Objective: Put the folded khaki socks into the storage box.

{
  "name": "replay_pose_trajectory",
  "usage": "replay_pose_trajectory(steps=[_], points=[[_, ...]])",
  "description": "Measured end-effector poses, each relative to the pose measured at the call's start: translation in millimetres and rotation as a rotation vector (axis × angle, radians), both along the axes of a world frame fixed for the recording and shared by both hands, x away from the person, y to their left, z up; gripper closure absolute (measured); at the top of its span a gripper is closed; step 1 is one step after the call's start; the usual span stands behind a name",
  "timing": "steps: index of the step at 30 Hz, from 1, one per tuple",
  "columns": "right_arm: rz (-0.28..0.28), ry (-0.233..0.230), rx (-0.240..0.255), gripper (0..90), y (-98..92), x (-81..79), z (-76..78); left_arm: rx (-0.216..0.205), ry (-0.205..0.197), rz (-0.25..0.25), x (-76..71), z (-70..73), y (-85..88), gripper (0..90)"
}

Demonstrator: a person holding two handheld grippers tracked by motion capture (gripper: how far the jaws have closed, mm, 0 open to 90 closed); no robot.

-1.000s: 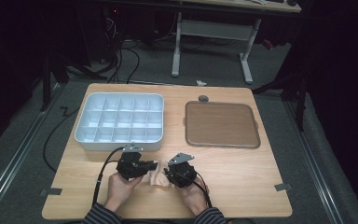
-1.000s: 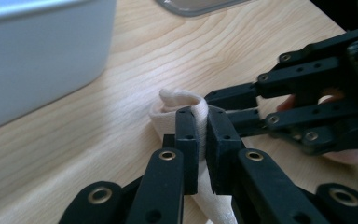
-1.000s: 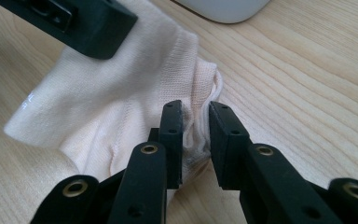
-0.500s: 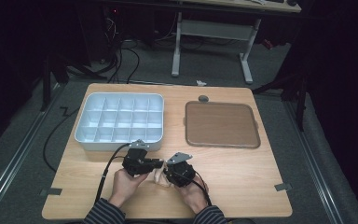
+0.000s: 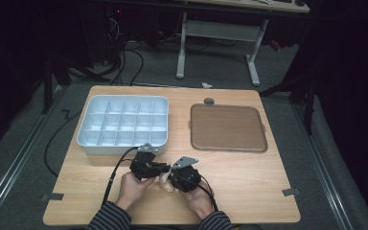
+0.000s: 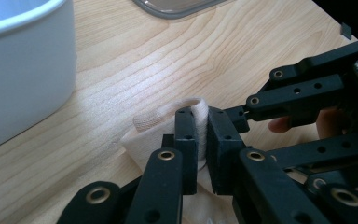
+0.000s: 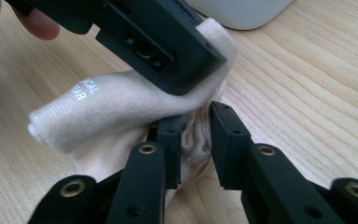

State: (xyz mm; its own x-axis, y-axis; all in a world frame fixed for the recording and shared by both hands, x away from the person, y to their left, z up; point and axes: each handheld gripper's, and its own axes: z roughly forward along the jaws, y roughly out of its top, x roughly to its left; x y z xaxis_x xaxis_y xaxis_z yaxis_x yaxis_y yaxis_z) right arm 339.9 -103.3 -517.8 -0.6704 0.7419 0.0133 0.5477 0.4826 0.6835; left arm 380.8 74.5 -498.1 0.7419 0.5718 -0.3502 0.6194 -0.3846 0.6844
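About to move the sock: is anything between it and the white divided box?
Nothing visible. The cream fabric sock, pinched in the left gripper, lies near the white compartment box, with bare wooden table between.

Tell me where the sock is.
The sock lies at the table's near edge, between the left gripper and right gripper, below the white tray.

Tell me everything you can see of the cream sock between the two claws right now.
The cream ribbed knit sock is soft, bunched and folded, with small white lettering near one rolled end. It lies on the light wooden table near the front edge, beside the white compartment tray. The left claw is shut on an upright fold of it. The right claw has just been opening, with gathered fabric between its jaws.
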Motion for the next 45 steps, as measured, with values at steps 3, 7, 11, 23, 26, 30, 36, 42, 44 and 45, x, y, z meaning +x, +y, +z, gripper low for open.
replay_pose_trajectory(steps=[3, 7, 11, 23, 26, 30, 36, 42, 44, 45], points=[[-0.008, 0.013, 0.014, 68.7, -3.0, 0.0, 1.1, 0.017, -0.004, 0.003, -0.1, -0.9, 0.3, 84.4], [-0.025, 0.011, 0.042, 67.0, -9.3, -4.2, 2.5, 0.036, -0.008, -0.001, -1.3, -1.1, -1.2, 84.5], [-0.054, -0.001, 0.084, 67.1, -20.0, -12.4, 6.2, 0.099, -0.03, -0.02, -4.8, -5.2, -6.1, 84.5], [-0.051, 0.021, 0.036, 76.3, -19.9, -10.7, -3.8, 0.077, -0.031, -0.003, -4.3, -4.1, -6.1, 84.4], [-0.044, 0.006, 0.023, 78.0, -15.8, -6.5, -4.1, 0.073, -0.037, 0.007, -4.3, -1.9, -3.5, 84.3], [-0.03, -0.003, 0.006, 78.4, -9.9, -1.6, -4.1, 0.072, -0.043, 0.023, -2.6, -1.3, -1.2, 84.2], [-0.04, -0.003, 0.016, 75.9, -8.2, -0.9, -2.9, 0.075, -0.017, 0.022, 0.7, -10.0, -5.6, 84.2], [-0.034, -0.04, 0.043, 73.7, -18.4, -20.6, 8.6, 0.077, -0.015, 0.021, 1.5, -10.5, -5.6, 84.2], [-0.012, -0.049, 0.057, 73.3, -19.3, -28.8, 11.3, 0.075, -0.015, 0.025, 1.6, -10.9, -6.1, 84.2], [-0.005, -0.048, 0.057, 73.1, -19.0, -32.9, 12.5, 0.076, -0.015, 0.026, 1.6, -10.9, -6.2, 84.2]])
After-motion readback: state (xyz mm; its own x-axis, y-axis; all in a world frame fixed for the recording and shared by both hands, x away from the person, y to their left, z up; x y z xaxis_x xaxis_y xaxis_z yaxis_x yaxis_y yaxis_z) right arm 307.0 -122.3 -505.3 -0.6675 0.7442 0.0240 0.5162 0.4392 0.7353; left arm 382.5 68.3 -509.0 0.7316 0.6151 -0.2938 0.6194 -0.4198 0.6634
